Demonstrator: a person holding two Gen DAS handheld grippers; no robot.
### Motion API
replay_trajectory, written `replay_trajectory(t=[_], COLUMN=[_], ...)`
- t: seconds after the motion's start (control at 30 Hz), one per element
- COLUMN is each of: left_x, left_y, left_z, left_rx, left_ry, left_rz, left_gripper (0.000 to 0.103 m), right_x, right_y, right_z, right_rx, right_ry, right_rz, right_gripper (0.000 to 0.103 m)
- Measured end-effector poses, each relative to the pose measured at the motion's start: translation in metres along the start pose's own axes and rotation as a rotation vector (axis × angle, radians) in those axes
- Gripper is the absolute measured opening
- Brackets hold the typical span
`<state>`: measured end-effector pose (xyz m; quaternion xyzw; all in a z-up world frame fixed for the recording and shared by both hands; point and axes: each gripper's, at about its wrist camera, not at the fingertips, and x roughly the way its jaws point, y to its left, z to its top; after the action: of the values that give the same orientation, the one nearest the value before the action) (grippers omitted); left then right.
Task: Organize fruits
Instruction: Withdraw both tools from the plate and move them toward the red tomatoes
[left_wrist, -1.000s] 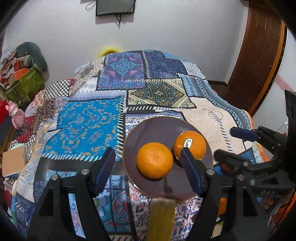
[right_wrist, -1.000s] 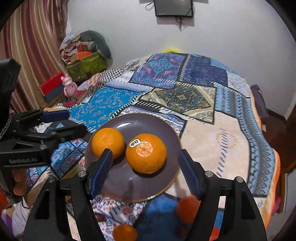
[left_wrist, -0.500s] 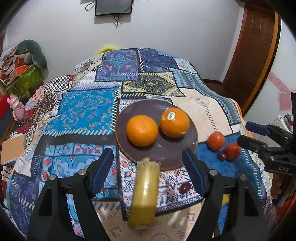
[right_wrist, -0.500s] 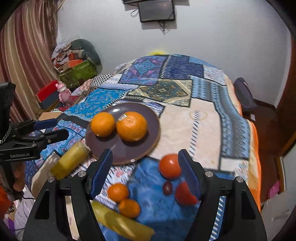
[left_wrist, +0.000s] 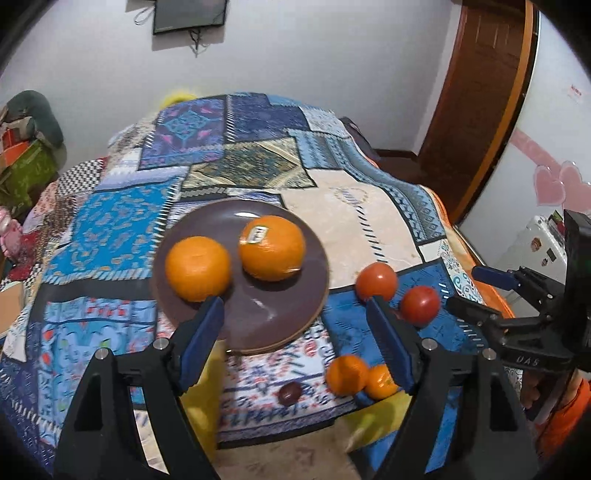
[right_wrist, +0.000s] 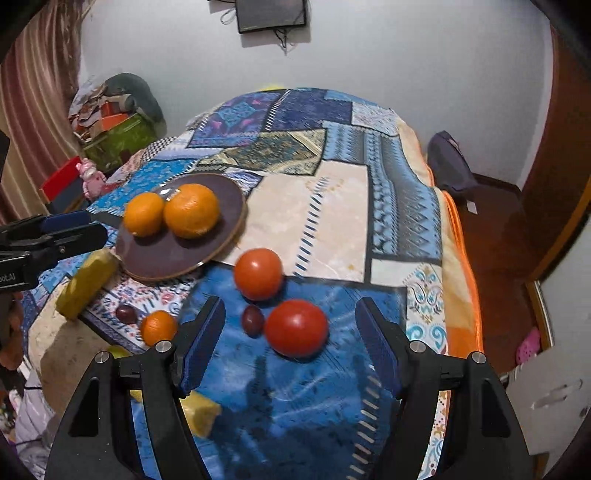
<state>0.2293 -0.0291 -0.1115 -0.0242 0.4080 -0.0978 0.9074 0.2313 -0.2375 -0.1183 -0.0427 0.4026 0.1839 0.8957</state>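
Two oranges (right_wrist: 191, 215) were seen on one plate (right_wrist: 229, 195); two tomatoes (right_wrist: 296, 328) lay beside. The left gripper (left_wrist: 295, 332) and right gripper (right_wrist: 290, 339) were spread, empty.

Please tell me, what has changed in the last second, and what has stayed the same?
Both grippers drew back from the plate; the right gripper then swung right over the nearer tomato. The left gripper pulled back too. Neither gripped anything. Both oranges stayed on the plate.

Black tool (right_wrist: 288, 332) frames, blue finger pads (right_wrist: 201, 341), silver screws.
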Motion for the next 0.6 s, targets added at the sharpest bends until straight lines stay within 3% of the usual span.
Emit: replay_trajectory(t=[0.37,0.6], left_x=[0.053,0.075], left_y=[-0.036,-0.045], left_z=[0.004,0.007], left_rx=[0.073,0.087], left_ry=[0.060,0.106], left_rz=[-0.046,-0.094], left_gripper=[0.079,0.073], right_x=[0.025,0.034], right_y=[-0.012,-0.013], right_z=[-0.019,-0.024], right_rx=[0.046,0.052], right_ry=[0.055,0.076], right_rz=[0.028,0.055], right_gripper=[0.070,0.068])
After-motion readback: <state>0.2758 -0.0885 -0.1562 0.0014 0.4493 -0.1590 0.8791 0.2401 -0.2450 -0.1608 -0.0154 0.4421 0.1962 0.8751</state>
